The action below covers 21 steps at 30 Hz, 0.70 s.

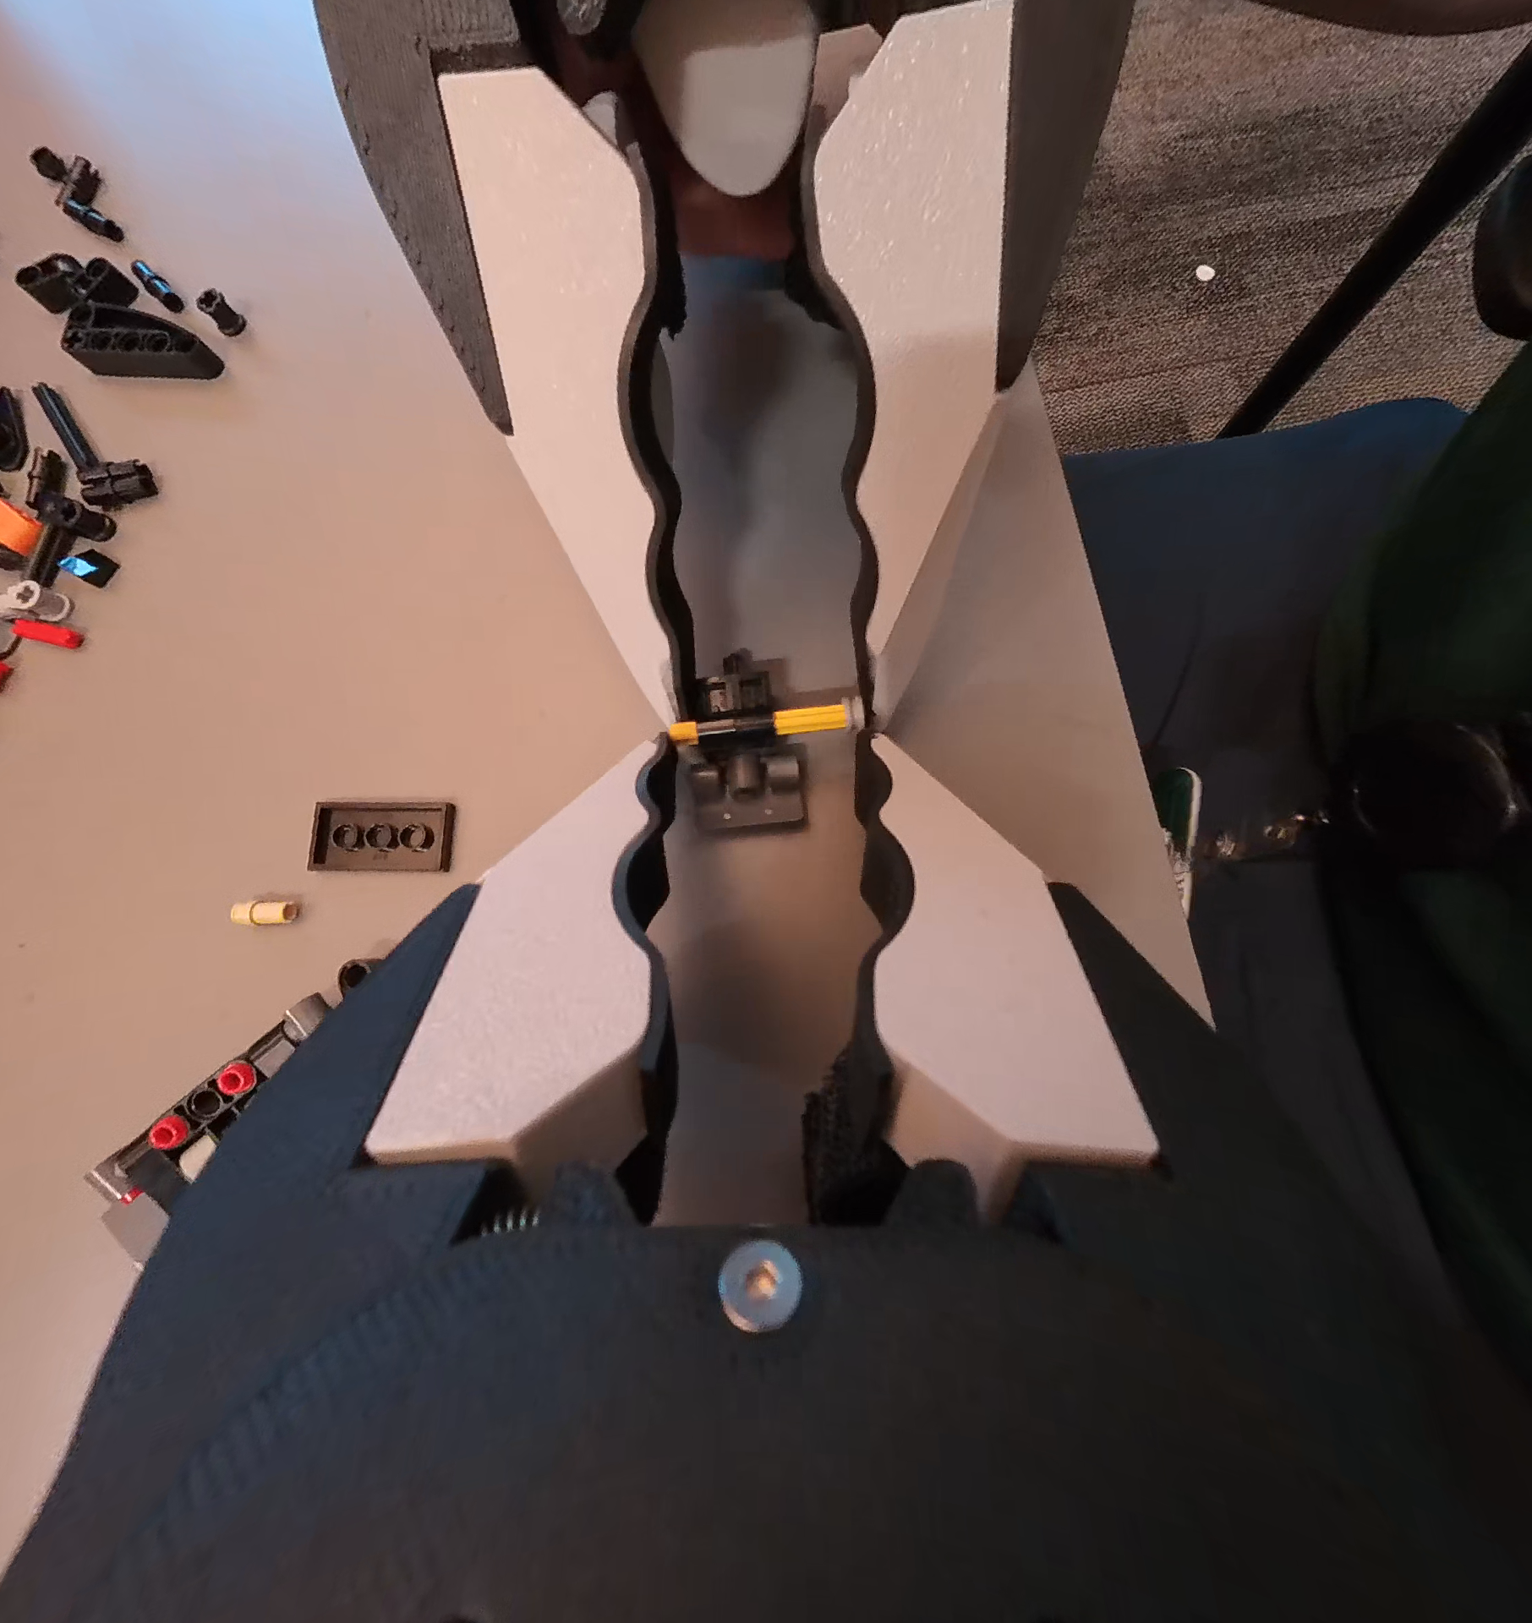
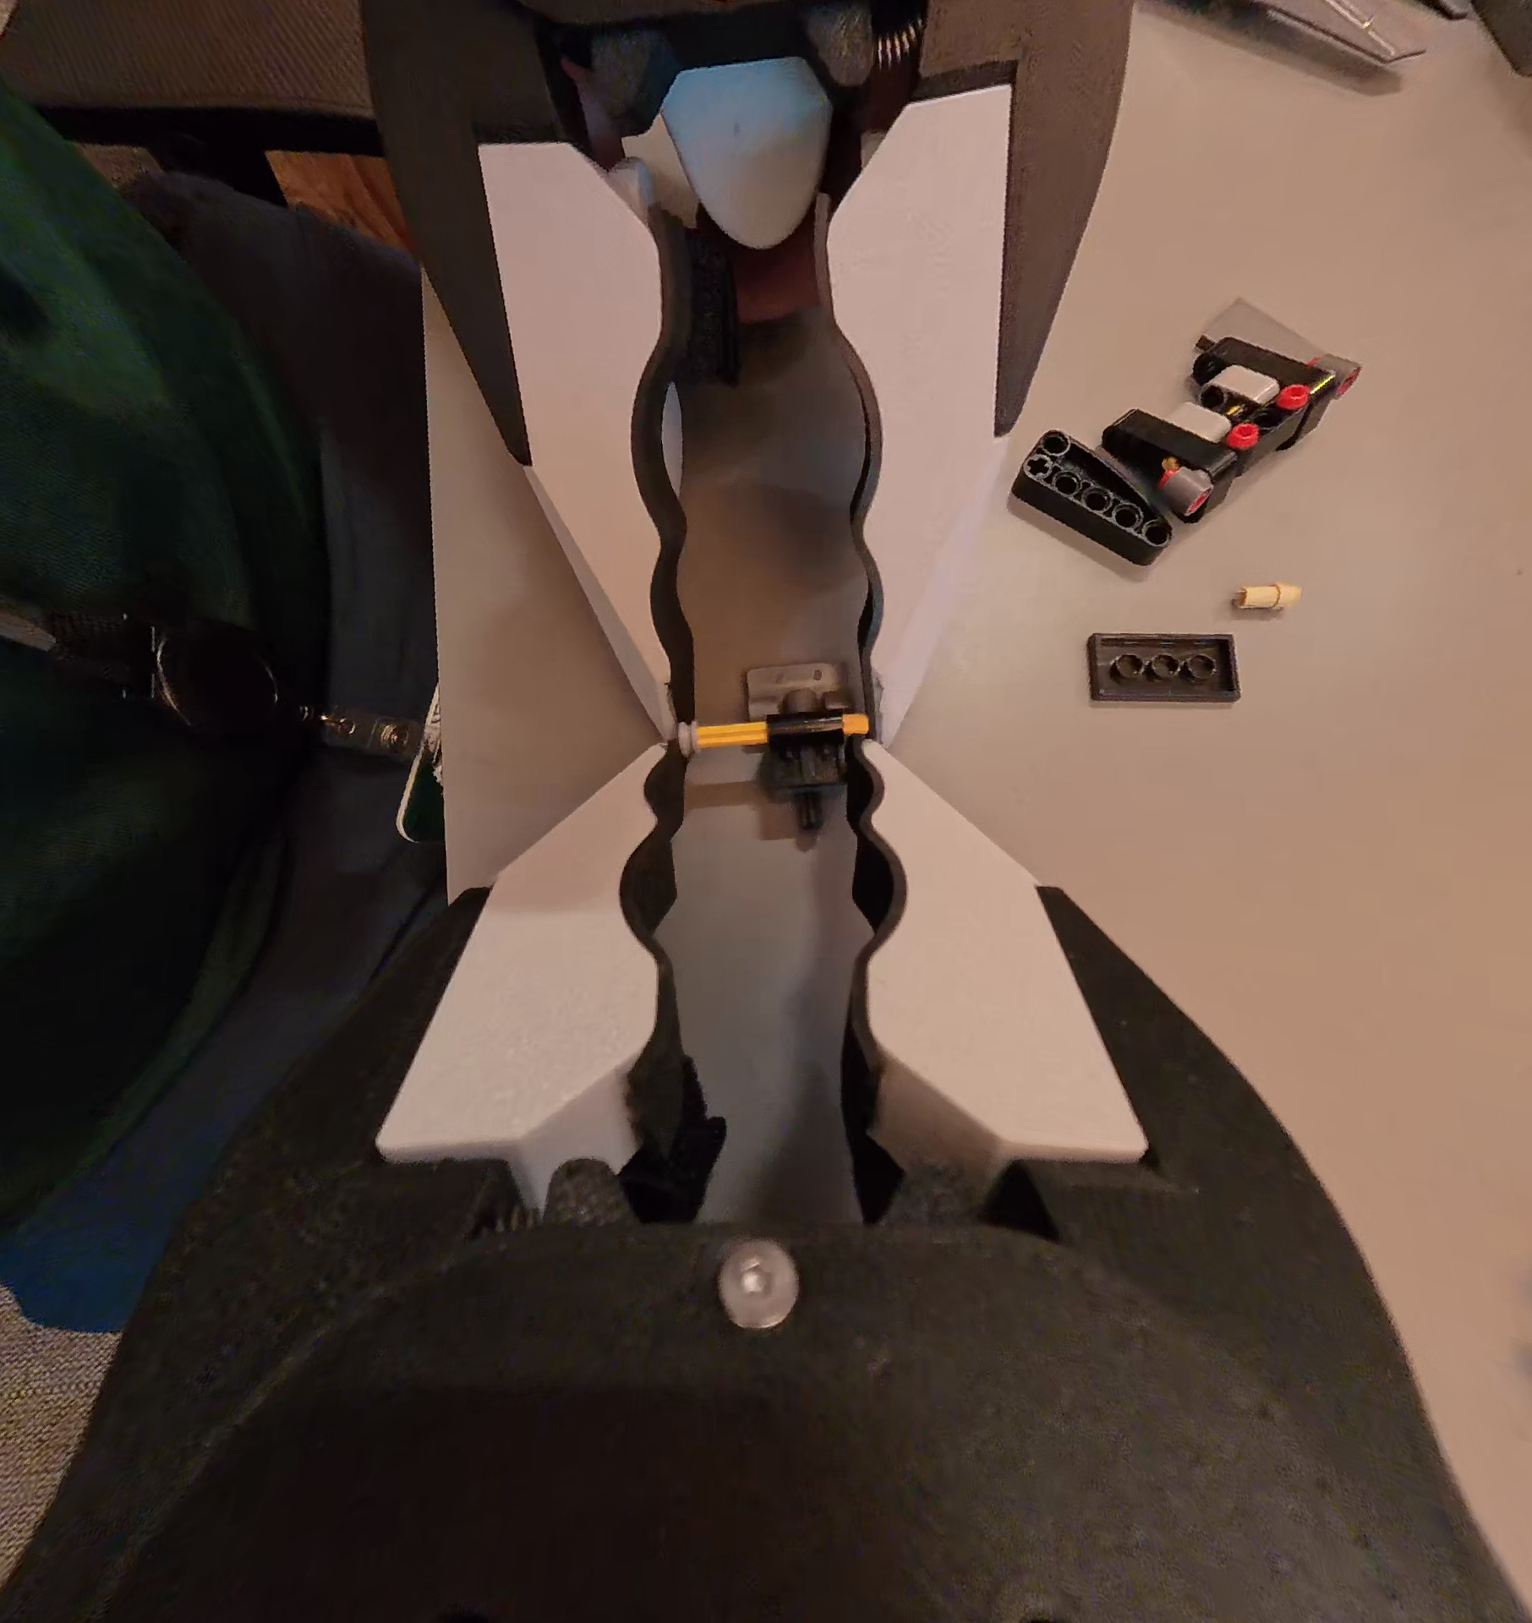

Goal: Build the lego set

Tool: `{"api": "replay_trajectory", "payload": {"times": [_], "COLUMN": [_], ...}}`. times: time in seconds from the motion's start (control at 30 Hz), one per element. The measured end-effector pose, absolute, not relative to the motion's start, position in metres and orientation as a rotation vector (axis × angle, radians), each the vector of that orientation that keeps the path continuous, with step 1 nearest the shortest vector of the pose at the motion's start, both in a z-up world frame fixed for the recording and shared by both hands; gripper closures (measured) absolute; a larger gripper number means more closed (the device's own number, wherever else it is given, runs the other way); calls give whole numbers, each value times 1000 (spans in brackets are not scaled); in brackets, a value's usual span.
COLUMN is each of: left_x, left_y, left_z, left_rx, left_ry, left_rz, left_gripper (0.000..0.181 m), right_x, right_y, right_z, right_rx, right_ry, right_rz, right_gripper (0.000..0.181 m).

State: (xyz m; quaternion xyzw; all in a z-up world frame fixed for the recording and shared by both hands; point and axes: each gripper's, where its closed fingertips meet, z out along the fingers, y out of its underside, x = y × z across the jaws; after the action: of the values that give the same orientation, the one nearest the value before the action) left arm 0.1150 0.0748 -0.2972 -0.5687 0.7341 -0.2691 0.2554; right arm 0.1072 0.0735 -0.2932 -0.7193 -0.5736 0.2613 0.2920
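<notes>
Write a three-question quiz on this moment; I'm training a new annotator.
1. True or false: the left gripper and right gripper meet tip to tip.
2. The small pin lying near the dark three-hole plate is: A red, B tan, C blue.
3. Fill in: the connector threaded on the yellow axle is ____.

Key: 1 true; 2 B; 3 black.
</notes>
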Motion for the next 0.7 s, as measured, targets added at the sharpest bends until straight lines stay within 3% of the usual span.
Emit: {"api": "replay_trajectory", "payload": {"times": [0.7], "left_x": [115], "left_y": [72], "left_z": [-297], "left_rx": [-1547], "left_ry": [2019], "left_rz": [-743], "left_gripper": [141], "right_x": [107], "right_y": [71], "right_z": [-295], "right_rx": [-1905], "right_ry": [-1561], "right_rz": [709], "right_gripper": [148]}}
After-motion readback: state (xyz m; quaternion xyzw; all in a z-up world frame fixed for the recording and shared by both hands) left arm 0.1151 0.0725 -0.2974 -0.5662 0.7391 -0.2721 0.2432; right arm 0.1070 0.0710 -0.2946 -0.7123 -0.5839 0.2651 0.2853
